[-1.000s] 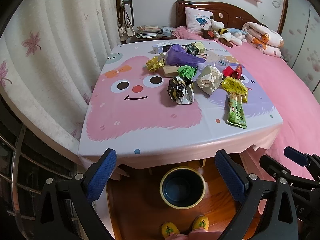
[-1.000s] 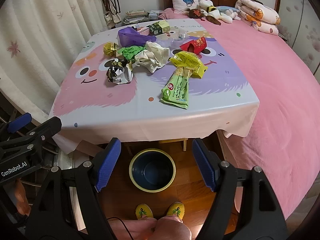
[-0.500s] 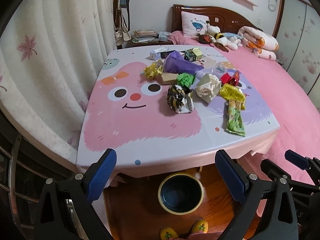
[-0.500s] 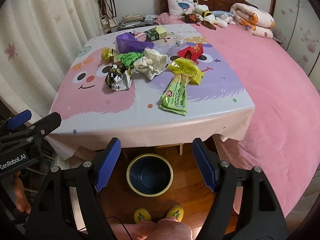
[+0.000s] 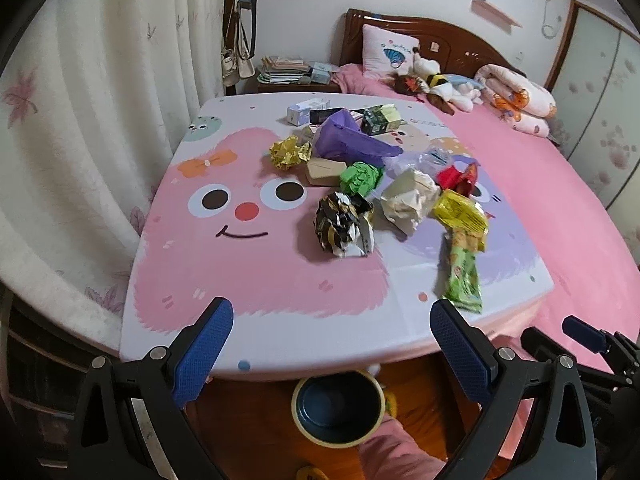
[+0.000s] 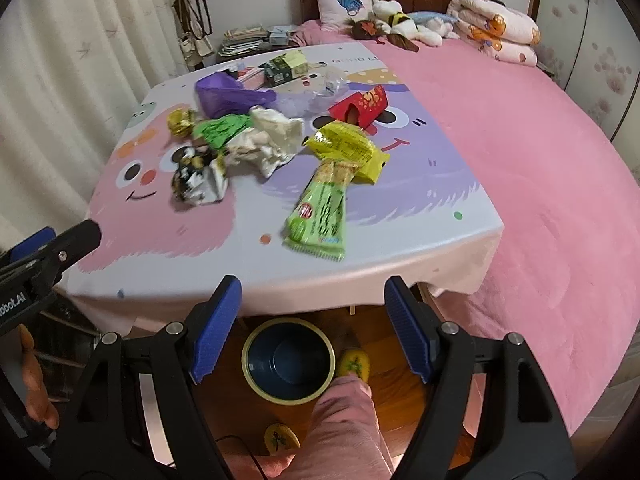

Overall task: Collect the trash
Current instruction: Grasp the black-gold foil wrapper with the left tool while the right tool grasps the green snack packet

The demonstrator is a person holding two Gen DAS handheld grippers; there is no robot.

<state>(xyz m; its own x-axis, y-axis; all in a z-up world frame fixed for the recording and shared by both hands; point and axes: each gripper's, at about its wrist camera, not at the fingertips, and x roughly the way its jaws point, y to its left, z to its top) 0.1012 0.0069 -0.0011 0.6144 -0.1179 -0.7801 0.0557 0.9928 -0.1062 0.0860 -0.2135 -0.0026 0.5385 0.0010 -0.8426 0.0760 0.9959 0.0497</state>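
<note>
Trash lies in a loose pile on the cartoon tablecloth (image 5: 248, 264): a black-and-white crumpled wrapper (image 5: 344, 225) (image 6: 198, 182), a white paper ball (image 5: 408, 200) (image 6: 266, 142), a long green snack packet (image 5: 462, 276) (image 6: 320, 216), a yellow packet (image 5: 462, 212) (image 6: 348, 150), a green paper wad (image 5: 360, 176), a gold foil wad (image 5: 289, 153), a purple bag (image 5: 348, 144) and a red packet (image 6: 360, 106). A dark blue bin with a yellow rim (image 5: 338, 408) (image 6: 289, 360) stands on the floor under the table's near edge. My left gripper (image 5: 332, 344) and right gripper (image 6: 313, 322) are both open and empty, short of the trash.
A pink bed (image 6: 540, 152) runs along the table's right side, with pillows and soft toys at its head. White curtains (image 5: 80, 140) hang at the left. Small boxes (image 5: 382, 120) sit at the table's far end. The person's pink-trousered leg (image 6: 344, 428) and yellow slippers (image 6: 353, 364) are by the bin.
Both grippers have come up and forward toward the table, so the trash looks nearer and the bin sits lower in view. One foot has stepped up beside the bin. Both stay open.
</note>
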